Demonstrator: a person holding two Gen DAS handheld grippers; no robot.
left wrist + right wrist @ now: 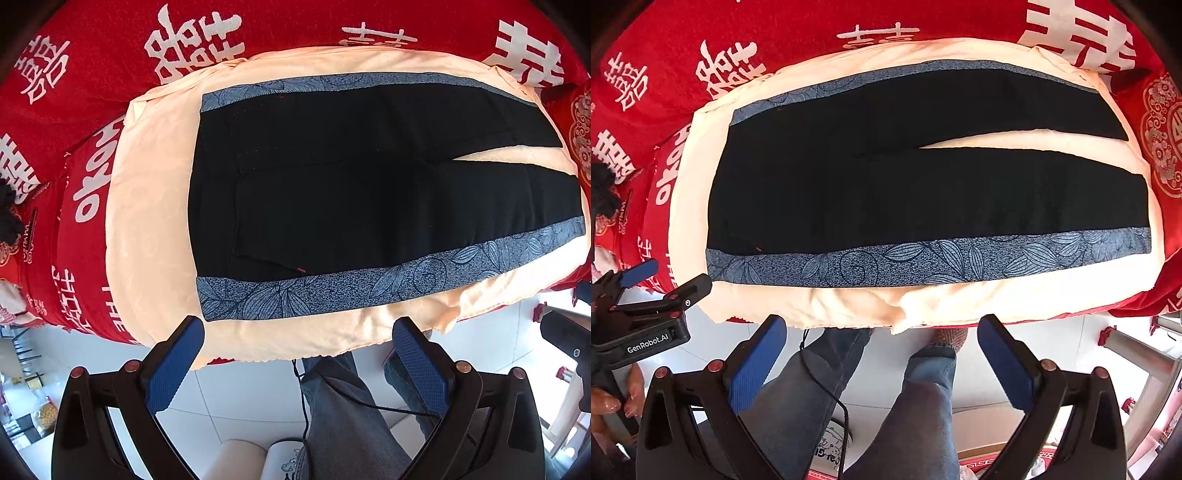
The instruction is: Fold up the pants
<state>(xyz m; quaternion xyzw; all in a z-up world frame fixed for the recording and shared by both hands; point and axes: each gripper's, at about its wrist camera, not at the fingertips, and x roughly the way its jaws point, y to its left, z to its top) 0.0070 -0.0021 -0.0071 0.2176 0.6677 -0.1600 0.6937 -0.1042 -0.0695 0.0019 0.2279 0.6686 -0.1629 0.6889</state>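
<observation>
Here we see the pants (369, 177) (923, 184) lying flat and unfolded on a cream cloth (147, 206) (690, 206). They are black, with a blue-grey leaf-print stripe (369, 291) (923, 262) down each outer seam. The waist lies toward the cloth's left edge and the two legs run toward its right edge, where a narrow wedge of cream shows between them. One printed stripe runs along the cloth's near edge, the other along its far edge. A small red mark sits on the black fabric near the waist end, close to the near stripe.

The cream cloth lies on a red cover (110, 48) (812, 22) with large white characters, which shows past the cloth at the far, left and right edges.

Our left gripper (297, 330) hangs just off the cloth's near edge, toward the waist corner. Its blue-padded fingers (173, 369) stand wide apart, holding nothing. Our right gripper (881, 330) also hangs off the near edge, more toward the middle of the pants. Its fingers (757, 365) are spread apart and empty too. In the right wrist view the left gripper (665, 284) appears at the left, held by a hand (609, 402), off the cloth's near-left corner.

Below both grippers we see jeans (343, 417) (923, 398), a thin black cable (306, 398) (827, 387) and a pale tiled floor (240, 391) (990, 354).
</observation>
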